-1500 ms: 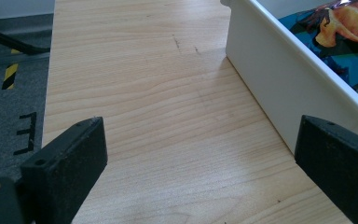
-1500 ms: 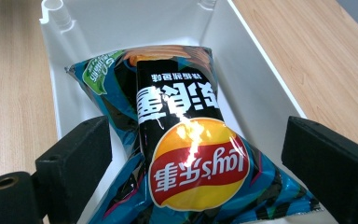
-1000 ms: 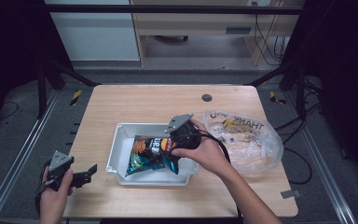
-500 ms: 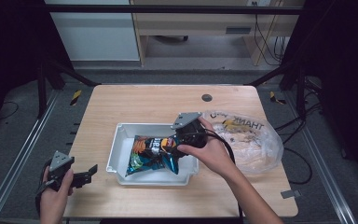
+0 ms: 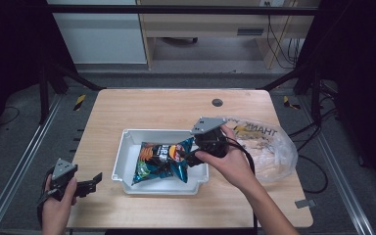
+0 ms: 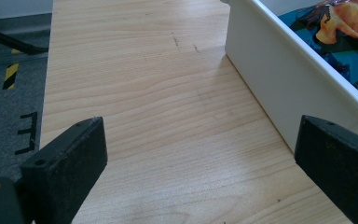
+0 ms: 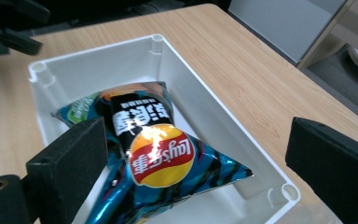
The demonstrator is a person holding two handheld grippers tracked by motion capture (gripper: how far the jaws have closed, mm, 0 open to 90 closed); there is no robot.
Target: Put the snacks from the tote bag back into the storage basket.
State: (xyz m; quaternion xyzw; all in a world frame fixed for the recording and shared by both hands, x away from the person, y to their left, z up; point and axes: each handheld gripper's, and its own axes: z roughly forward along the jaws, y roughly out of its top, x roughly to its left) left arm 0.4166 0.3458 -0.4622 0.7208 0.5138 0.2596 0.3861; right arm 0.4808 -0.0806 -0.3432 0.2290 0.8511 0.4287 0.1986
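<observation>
Right gripper [image 5: 196, 155]: jaws spread wide, nothing between them, poised above the right end of the white bin [image 5: 122, 156]. In the right gripper view the chip bag [image 7: 154, 158] lies directly ahead of and below the jaws, loose in the bin.

Bag's long axis runs roughly along the bin's length, one corner tilted up against the right wall.

Left gripper [image 5: 85, 185]: jaws also wide and empty, low over the wooden surface [image 5: 152, 107] at its near-left corner, just beside the bin's left wall [image 6: 279, 88].

Right hand [image 5: 230, 161] is clearly nearer the bag.

Clear plastic bag [image 5: 269, 142] lies on the surface right of the bin.
</observation>
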